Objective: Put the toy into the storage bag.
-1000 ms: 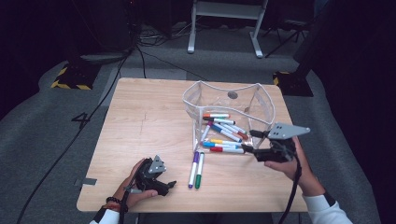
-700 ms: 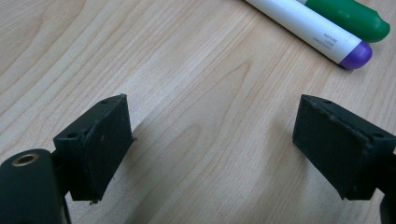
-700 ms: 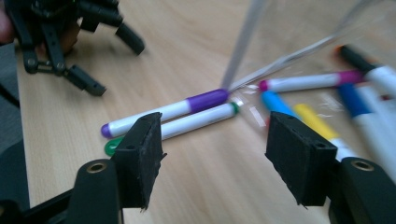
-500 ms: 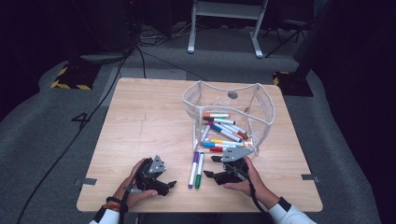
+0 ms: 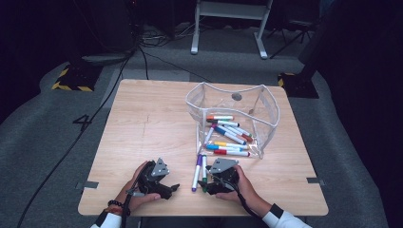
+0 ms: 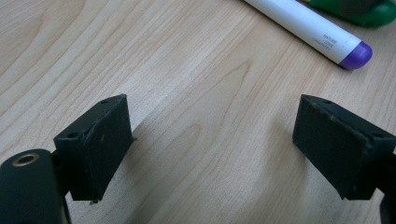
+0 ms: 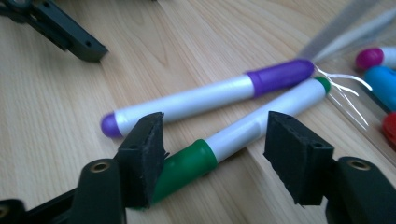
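Observation:
Two white markers lie side by side on the wooden table in front of a clear bin: a purple-capped marker [image 5: 195,172] [image 7: 210,100] and a green-capped marker [image 5: 204,167] [image 7: 243,135]. My right gripper [image 5: 205,183] [image 7: 215,154] is low over the table, open, with the green marker's capped end between its jaws. The jaws have just been closing a little; the left pad is at the cap and the right pad stands off it. My left gripper [image 5: 173,189] [image 6: 210,144] rests open on bare wood, nothing between its pads, with the purple marker's tip [image 6: 355,53] just beyond.
The clear plastic bin [image 5: 223,89] at the table's back right holds several coloured markers [image 5: 228,135]. The table's front edge [image 5: 199,213] runs just behind both hands. Bare wood [image 5: 152,123] spreads left of the bin. Cables and a stand's legs lie on the floor beyond.
My right hand came away from the bin's front right corner, moving down and left to the green marker near the front edge. The left hand stayed where it was.

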{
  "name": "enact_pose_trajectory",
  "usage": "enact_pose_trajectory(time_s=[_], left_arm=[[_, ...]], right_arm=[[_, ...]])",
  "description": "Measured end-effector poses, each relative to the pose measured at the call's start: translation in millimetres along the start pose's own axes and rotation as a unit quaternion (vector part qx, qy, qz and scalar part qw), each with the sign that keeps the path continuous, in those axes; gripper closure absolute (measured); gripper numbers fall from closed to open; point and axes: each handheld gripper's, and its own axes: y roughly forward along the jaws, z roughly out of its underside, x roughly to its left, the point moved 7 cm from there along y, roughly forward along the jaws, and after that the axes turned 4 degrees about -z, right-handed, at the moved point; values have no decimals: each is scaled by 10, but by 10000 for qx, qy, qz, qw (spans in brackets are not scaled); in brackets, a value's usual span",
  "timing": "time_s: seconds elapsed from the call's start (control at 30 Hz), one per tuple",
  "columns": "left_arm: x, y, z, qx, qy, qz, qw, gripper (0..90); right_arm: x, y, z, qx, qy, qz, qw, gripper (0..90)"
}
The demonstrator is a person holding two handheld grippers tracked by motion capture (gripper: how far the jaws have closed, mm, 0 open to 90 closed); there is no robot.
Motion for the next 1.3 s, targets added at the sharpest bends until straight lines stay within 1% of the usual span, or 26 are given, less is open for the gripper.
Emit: enact_pose_trajectory(time_s=[0.1, 0.17, 0.2, 0.23, 0.3, 0.43, 0.5, 0.57, 0.67, 0.7, 0.83, 0.93, 1.03, 1.1, 1.13, 1.2, 1.27, 1.3], left_arm=[[-2, -4, 4, 8, 8, -4, 10000, 121], [-2, -4, 4, 9, 9, -3, 10000, 121], [-1, -5, 4, 12, 14, -2, 10000, 121], [-1, -5, 4, 12, 13, -1, 10000, 121], [-1, -4, 4, 10, 9, -1, 10000, 121], [-1, -1, 1, 3, 1, 7, 10000, 120], [-1, 2, -2, 1, 6, 8, 10000, 118], [-2, 3, -2, -1, 5, 10, 10000, 118], [-1, 3, -2, 1, 7, 8, 10000, 118], [-2, 3, -2, 0, 6, 8, 10000, 118], [-4, -2, 2, 6, -3, -3, 10000, 118], [-4, -2, 2, 6, -4, -2, 10000, 119], [-3, -2, 2, 6, -6, -1, 10000, 118], [-3, -1, 2, 3, -4, 2, 10000, 118], [-3, -1, 2, 5, -3, 2, 10000, 118], [-3, -1, 2, 5, -4, 2, 10000, 118], [-3, -1, 2, 4, -2, 2, 10000, 118], [-2, -1, 2, 6, -2, 0, 10000, 118]], right_arm=[[-92, -69, 118, 120, 112, 21, 9999, 388], [-136, -117, 199, 165, 138, 0, 9998, 414], [-156, -161, 241, 135, 164, -87, 9997, 451], [-185, -208, 281, 120, 152, -109, 9998, 490], [-252, -297, 356, 133, 111, -84, 9998, 532], [-404, -404, 457, 85, 242, 45, 9997, 535], [-443, -400, 452, 88, 254, 85, 9996, 520], [-490, -373, 435, 10, 284, 113, 9995, 529], [-538, -340, 408, -86, 237, 96, 9996, 588], [-556, -334, 402, -114, 221, 82, 9997, 624], [-606, -356, 415, -98, 193, 50, 9998, 740], [-618, -394, 437, 5, 138, 0, 9999, 747], [-637, -437, 462, 128, 62, -105, 9998, 749], [-657, -466, 483, 158, 140, -181, 9996, 750], [-671, -486, 493, 190, 100, -148, 9997, 750], [-679, -551, 480, 90, 130, -219, 9996, 751], [-679, -642, 445, 10, 50, -174, 9998, 751], [-673, -690, 420, -59, 45, -201, 9998, 751]])
